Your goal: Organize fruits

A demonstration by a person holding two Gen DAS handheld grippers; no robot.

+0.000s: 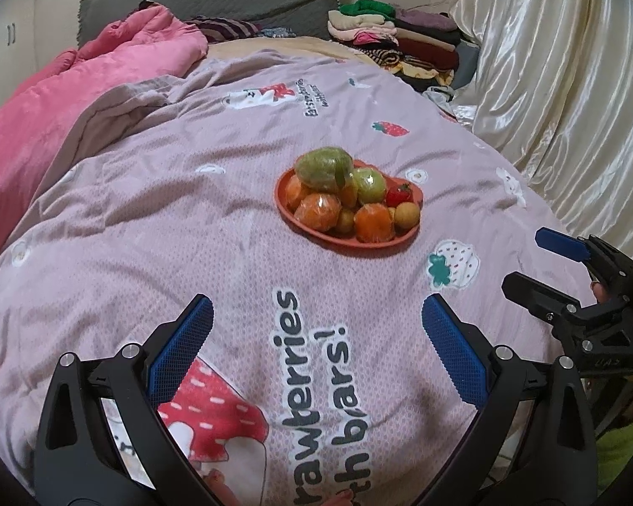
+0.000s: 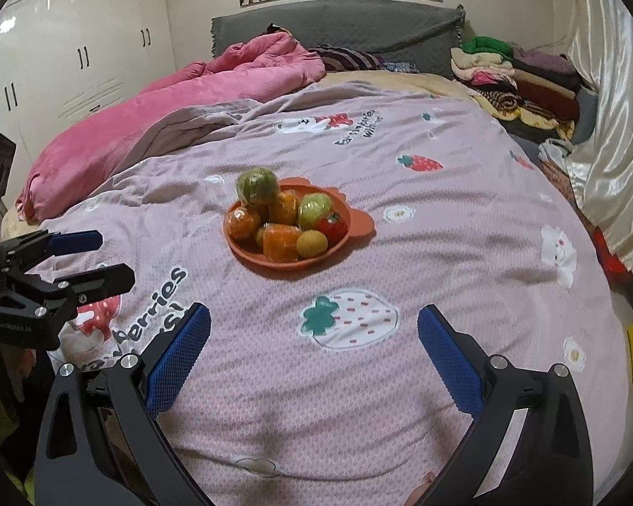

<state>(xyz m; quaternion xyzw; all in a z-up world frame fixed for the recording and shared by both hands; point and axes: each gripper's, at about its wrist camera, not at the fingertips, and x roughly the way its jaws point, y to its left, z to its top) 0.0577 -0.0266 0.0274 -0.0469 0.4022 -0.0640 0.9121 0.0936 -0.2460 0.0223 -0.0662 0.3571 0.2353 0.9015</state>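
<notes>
Blue-padded fingers (image 1: 190,337) of left gripper (image 1: 316,337) and right gripper (image 2: 314,337) wide apart, empty, above the quilt (image 2: 443,253).

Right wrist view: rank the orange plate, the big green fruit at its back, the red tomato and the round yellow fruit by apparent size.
1. orange plate
2. big green fruit
3. red tomato and round yellow fruit: they look alike, and the tomato is partly hidden, so I leave them unranked.

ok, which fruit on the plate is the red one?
The tomato, at the right side of the plate in the right wrist view. It is the only red piece; the others are orange, green or yellow.
</notes>
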